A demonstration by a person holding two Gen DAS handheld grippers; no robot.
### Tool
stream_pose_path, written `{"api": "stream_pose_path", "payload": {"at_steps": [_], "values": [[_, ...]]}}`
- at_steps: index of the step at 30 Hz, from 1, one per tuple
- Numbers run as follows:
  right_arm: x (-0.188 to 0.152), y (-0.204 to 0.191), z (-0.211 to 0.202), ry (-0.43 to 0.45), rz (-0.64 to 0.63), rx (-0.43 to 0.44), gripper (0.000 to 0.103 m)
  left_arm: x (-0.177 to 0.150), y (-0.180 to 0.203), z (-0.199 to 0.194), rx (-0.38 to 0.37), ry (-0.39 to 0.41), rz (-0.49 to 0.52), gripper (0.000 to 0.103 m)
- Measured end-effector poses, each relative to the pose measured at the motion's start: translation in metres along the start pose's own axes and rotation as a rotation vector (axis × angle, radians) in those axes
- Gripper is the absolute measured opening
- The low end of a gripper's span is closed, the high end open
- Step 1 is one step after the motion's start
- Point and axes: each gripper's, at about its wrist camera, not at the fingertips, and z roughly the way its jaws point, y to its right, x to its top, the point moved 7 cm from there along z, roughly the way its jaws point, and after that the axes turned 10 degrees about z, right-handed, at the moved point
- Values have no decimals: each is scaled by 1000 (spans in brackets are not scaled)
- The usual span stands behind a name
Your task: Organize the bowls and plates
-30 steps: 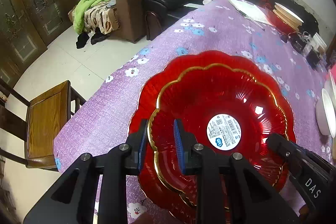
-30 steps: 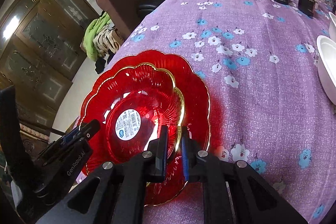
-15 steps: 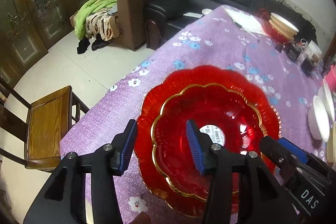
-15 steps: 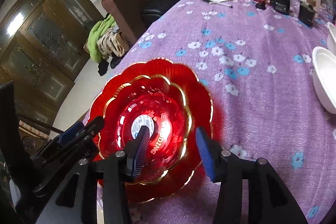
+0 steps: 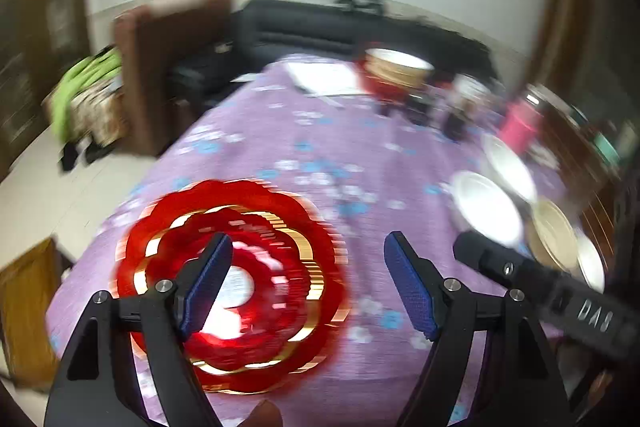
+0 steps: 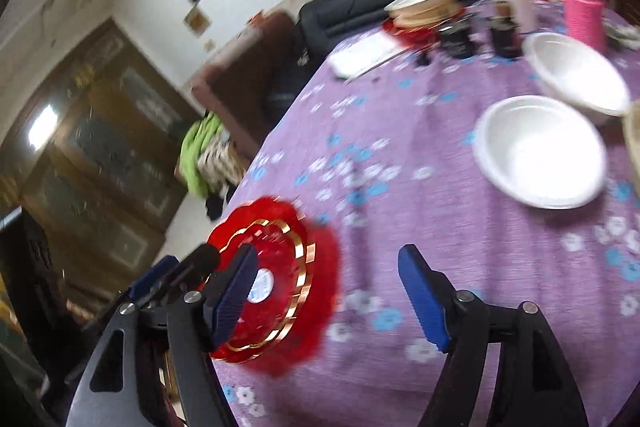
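Purple flowered tablecloth (image 6: 460, 267) fills view. Red plates (image 5: 232, 283) nested at near corner, that pair seemingly done. White bowls (image 6: 540, 151) still loose across table, unsorted. Left gripper (image 5: 306, 283) and right gripper (image 6: 326, 295): jaws opening, nothing between them.

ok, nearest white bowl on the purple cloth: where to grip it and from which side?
Probably the rim of the nearest white bowl: it sits upright, mouth up, with a thin lip, so one finger inside and one outside. Come in from the edge facing the right gripper, across bare tablecloth. The far side is crowded by a second white bowl. The jaws are opening with nothing between them.
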Motion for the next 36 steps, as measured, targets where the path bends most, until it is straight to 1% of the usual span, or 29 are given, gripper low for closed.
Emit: {"api": "stream_pose_path", "payload": {"at_steps": [1, 2, 4, 6, 7, 9, 12, 14, 16, 18, 20, 22, 28, 30, 31, 34, 36], "values": [[3, 9, -8, 17, 11, -4, 78, 1, 13, 3, -32, -4, 41, 83], [4, 16, -13, 27, 19, -7, 83, 0, 24, 5, -45, -8, 75, 83], [8, 34, -26, 52, 47, -15, 88, -1, 43, 8, -80, 0, 120, 83], [11, 52, -37, 78, 75, -25, 89, -2, 57, 11, -130, 3, 127, 83], [12, 61, -42, 85, 90, -27, 89, -2, 63, 14, -152, -7, 119, 83], [14, 80, -53, 96, 133, -31, 89, -3, 73, 25, -178, -53, 114, 83], [21, 104, -64, 110, 190, -41, 89, 0, 81, 34, -155, -55, 117, 83], [28, 118, -66, 114, 231, -53, 90, 3, 89, 44, -164, -64, 112, 83], [32, 129, -65, 98, 278, -40, 90, 3, 96, 53, -166, -82, 120, 83], [36, 136, -62, 97, 304, -35, 90, 7, 103, 64, -173, -96, 121, 83], [43, 141, -59, 96, 331, -26, 90, 10, 105, 70, -173, -100, 103, 83], [52, 145, -54, 92, 359, -5, 89, 18, 108, 75, -192, -101, 75, 83], [76, 164, -45, 102, 466, 32, 88, 39, 122, 93, -202, -114, 48, 83], [83, 169, -39, 96, 483, 30, 88, 43, 127, 102, -197, -131, 43, 83], [86, 171, -35, 95, 488, 26, 87, 43, 129, 107, -196, -140, 40, 83], [89, 178, -28, 89, 502, 11, 79, 46, 134, 126, -193, -179, 22, 83], [91, 183, -22, 79, 513, 5, 77, 47, 136, 135, -181, -191, 15, 83]]}}
